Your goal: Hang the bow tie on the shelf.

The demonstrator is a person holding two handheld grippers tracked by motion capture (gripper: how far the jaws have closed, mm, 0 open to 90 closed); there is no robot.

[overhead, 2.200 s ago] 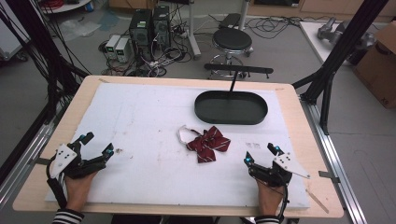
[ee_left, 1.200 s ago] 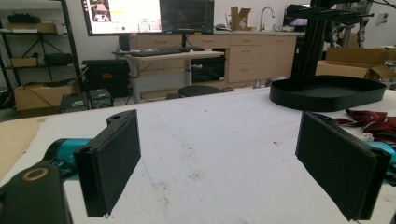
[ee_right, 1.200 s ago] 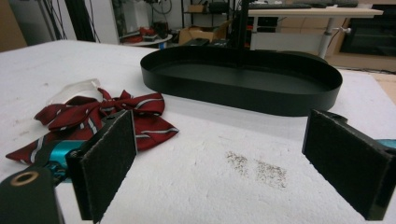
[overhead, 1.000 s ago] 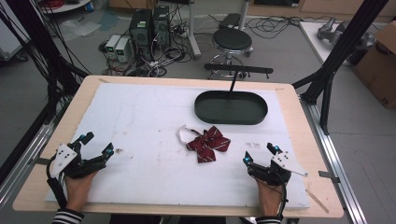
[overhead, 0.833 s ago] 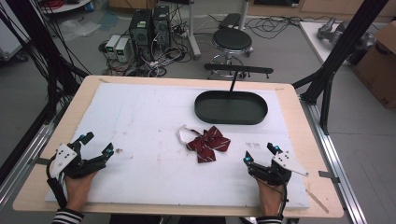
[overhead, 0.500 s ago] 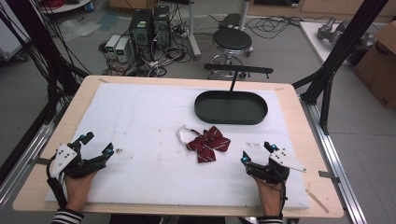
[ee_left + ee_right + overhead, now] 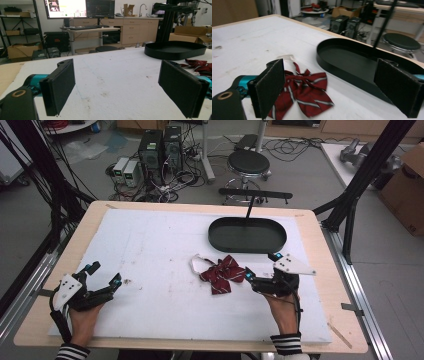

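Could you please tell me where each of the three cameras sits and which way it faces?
High view: above the person's side, facing forward and down; shows both hands, left claw, right claw.
Left gripper view: on the left claw, facing across the table.
Right gripper view: on the right claw.
Shared: bow tie and black tray.

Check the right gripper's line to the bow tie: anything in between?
Nothing visible does. The right gripper sits open just right of the bow tie, with bare white mat around it. The black tray lies beyond, off that line.
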